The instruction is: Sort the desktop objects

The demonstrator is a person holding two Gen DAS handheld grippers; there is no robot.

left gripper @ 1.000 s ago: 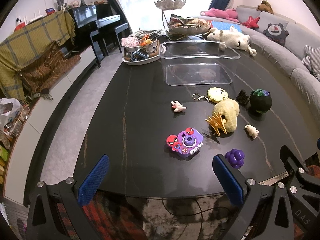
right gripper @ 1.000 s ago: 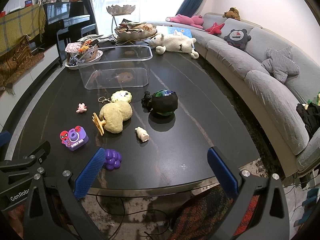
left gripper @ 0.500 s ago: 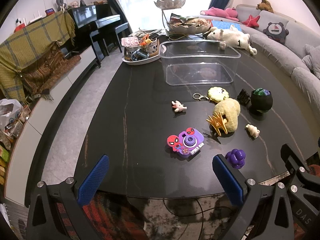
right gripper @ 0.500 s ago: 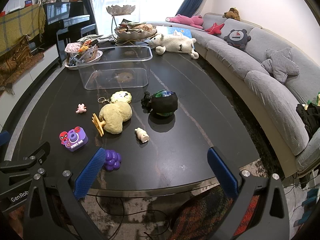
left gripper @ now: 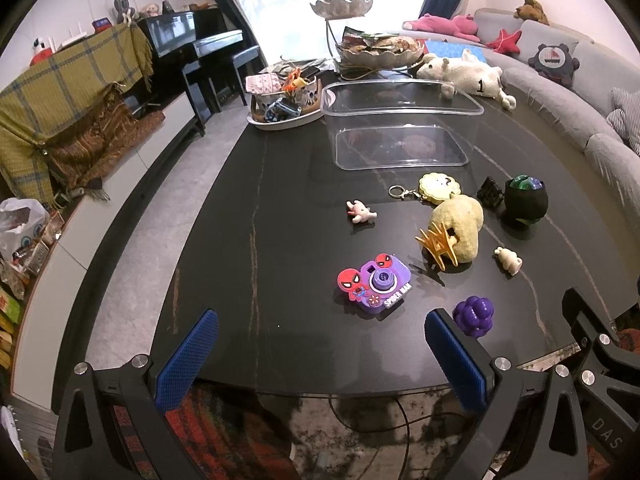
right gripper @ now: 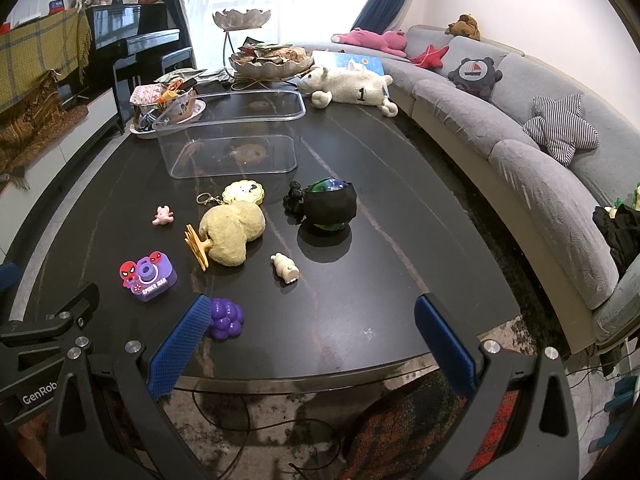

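Black stone makes up the table (left gripper: 248, 216), and the small things to be sorted lie loose on its near right part, with a clear plastic bin (left gripper: 400, 128) standing empty just beyond them, probably the place they are meant to go. Nearest the edge sit a purple toy camera (left gripper: 374, 285) and a purple grape-like toy (left gripper: 474, 315); farther in are a yellow lumpy plush (left gripper: 460, 226) with an orange claw clip (left gripper: 436, 242) touching its near side, a small cream figure (left gripper: 508, 260), a pink figure (left gripper: 360, 212), a yellow keychain (left gripper: 438, 187) and a black pot-shaped toy (left gripper: 524, 200) with a small black piece (left gripper: 491, 192) beside it.

Both tools hang back off the near edge, apparently choosing a first target. The left gripper (left gripper: 320, 356) has its blue pads spread wide with nothing between them, roughly lined up with the toy camera. The right gripper (right gripper: 312, 344) is likewise spread and empty, its left pad overlapping the grape-like toy in view, though I cannot tell whether they touch.

Much stays unclear: the hands holding the tools are out of frame, the pot's green contents cannot be identified, and the cluttered tray (left gripper: 280, 100) to the left of the bin is too jumbled to read.
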